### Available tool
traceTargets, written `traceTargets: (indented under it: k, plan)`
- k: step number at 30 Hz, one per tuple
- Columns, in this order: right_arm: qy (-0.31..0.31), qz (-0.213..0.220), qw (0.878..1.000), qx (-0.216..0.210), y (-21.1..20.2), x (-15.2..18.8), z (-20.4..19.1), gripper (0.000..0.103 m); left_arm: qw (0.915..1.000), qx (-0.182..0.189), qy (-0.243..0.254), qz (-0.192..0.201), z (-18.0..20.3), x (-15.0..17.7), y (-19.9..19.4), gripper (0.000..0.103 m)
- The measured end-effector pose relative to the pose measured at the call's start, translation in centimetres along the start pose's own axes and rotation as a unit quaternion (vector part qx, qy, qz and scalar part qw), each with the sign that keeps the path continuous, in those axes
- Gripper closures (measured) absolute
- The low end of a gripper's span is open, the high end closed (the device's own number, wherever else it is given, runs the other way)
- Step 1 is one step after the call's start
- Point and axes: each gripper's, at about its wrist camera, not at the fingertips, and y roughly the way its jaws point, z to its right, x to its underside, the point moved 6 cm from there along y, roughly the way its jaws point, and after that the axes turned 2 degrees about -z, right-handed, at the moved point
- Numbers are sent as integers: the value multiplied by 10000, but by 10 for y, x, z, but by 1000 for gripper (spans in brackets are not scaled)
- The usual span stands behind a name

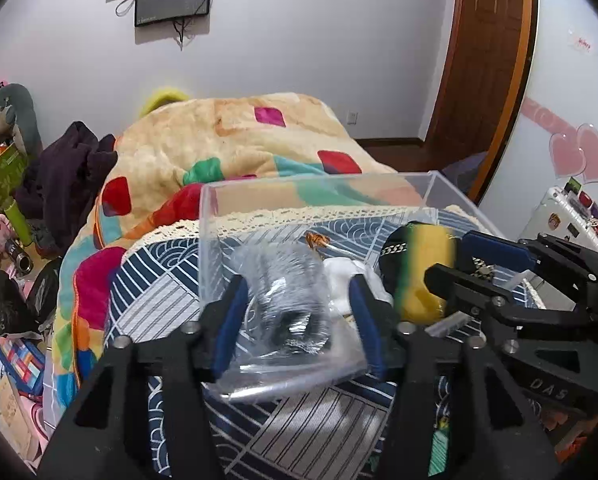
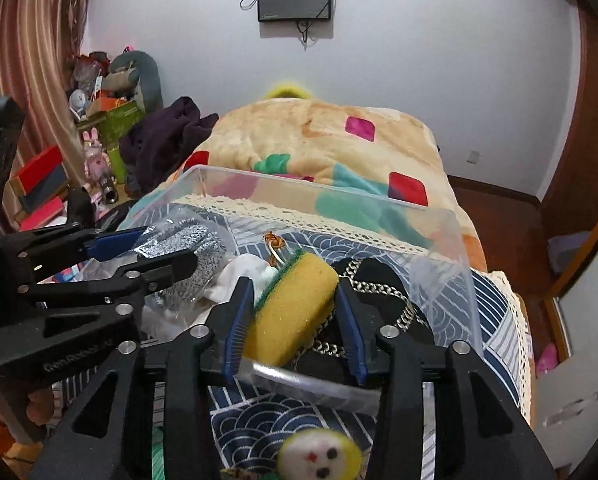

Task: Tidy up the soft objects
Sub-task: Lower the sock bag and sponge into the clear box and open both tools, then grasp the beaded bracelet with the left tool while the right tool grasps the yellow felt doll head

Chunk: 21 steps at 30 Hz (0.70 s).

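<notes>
- Right gripper [image 2: 295,312] sits over the near rim of the clear plastic bin [image 2: 439,216], its blue-padded jaws spread about the width of a yellow sponge [image 2: 291,312] with a green scouring edge; both pads press its sides, so it has the sponge in a firm squeeze.
- The sponge hangs tilted inside the bin, above a black pouch [image 2: 383,276] crossed by a metal chain [image 2: 363,284].
- Left gripper [image 1: 299,312] reaches into the same bin from the other corner, jaws wide apart on either side of a steel-wool scourer in a clear bag [image 1: 287,300]; whether the pads actually touch the bag, I cannot tell.
- Count in the bin: one sponge, one bagged scourer, one black pouch, one white cloth [image 1: 347,280], one small orange-knotted ring [image 1: 317,240].
- The bin rests on a blue wave-patterned bedspread [image 1: 159,280] with lace trim; a patchwork fleece blanket [image 1: 227,136] is heaped behind it.
- One round felt face toy [image 2: 319,456], white with a yellow rim, lies on the bedspread outside the bin, right below the right gripper.
</notes>
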Motion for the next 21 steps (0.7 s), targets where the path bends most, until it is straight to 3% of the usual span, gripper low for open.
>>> traceTargets:
  k: [3, 7, 12, 15, 21]
  plan:
    - [50, 156, 9999, 54, -12, -1, 4, 51, 9999, 62, 34, 118, 2, -1, -15, 46]
    - [107, 440, 9990, 64, -34, -3, 6, 39, 9992, -5, 162, 366, 6, 1, -39, 31]
    - [75, 801, 9965, 215, -61, -2, 7, 28, 9977, -64, 327, 584, 12, 8, -65, 21]
    - [80, 993, 9946, 291, -75, 2, 8, 22, 9981, 34, 267, 553, 13, 17, -72, 21]
    - [117, 985, 9942, 407, -80, 21, 13, 21, 9990, -34, 310, 313, 11, 50, -70, 21]
